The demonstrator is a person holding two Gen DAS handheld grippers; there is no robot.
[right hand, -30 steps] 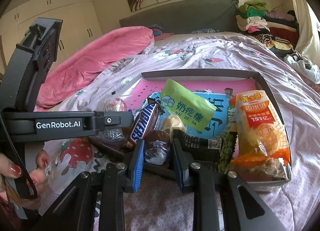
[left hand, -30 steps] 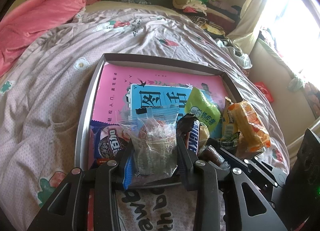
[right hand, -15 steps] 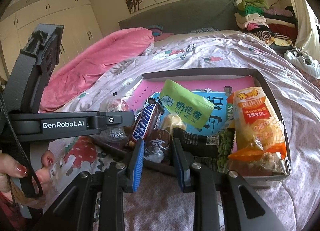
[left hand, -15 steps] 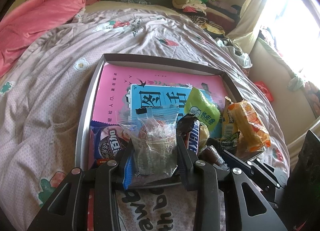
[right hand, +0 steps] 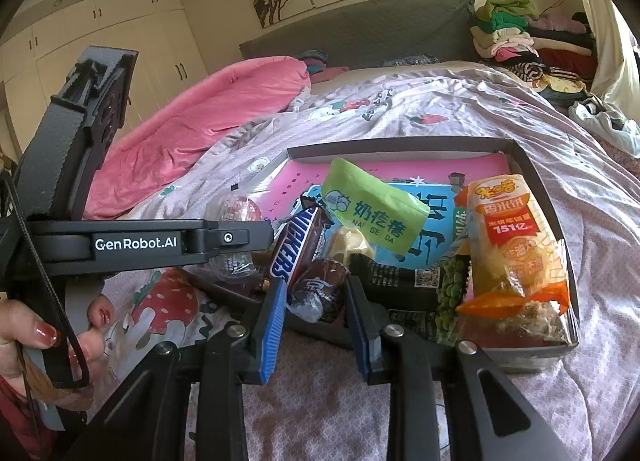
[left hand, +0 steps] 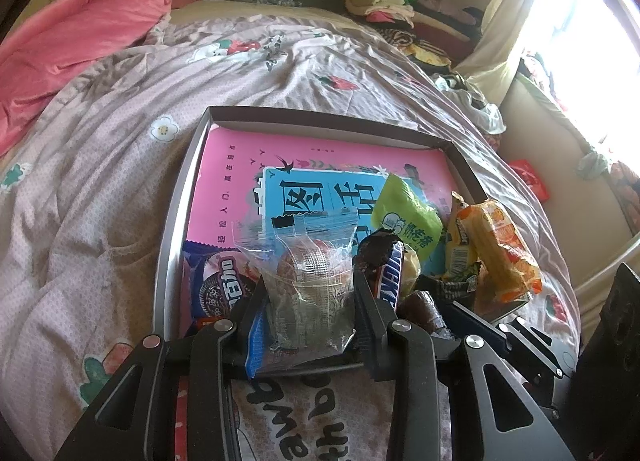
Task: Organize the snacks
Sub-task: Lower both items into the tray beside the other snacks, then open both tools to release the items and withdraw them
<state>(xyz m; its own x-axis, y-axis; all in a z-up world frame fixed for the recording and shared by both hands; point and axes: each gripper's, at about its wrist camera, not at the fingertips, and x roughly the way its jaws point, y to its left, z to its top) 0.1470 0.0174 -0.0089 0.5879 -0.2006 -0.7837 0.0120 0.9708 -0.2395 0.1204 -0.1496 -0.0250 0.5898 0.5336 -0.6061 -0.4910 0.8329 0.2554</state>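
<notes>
- Snacks in the tray point(left hand: 182, 197): light, soft, slippery; hold packets mid-body.
- Left tongs point(left hand: 310, 315) clamp the clear bag point(left hand: 310, 285).
- Right tongs point(right hand: 316, 307) straddle the brown candy point(right hand: 318, 289); pads seem not pressing.

Right gripper point(right hand: 316, 301) jaws slightly wider than a second ago, gap around the brown-wrapped chocolate point(right hand: 318, 287) bigger on the right pad side; candy sits loose between the pads at the tray's point(right hand: 532, 169) near edge. Right wrist view shifted a touch, orange rice-cracker bag point(right hand: 516, 249) now a bit lower right in the picture.
</notes>
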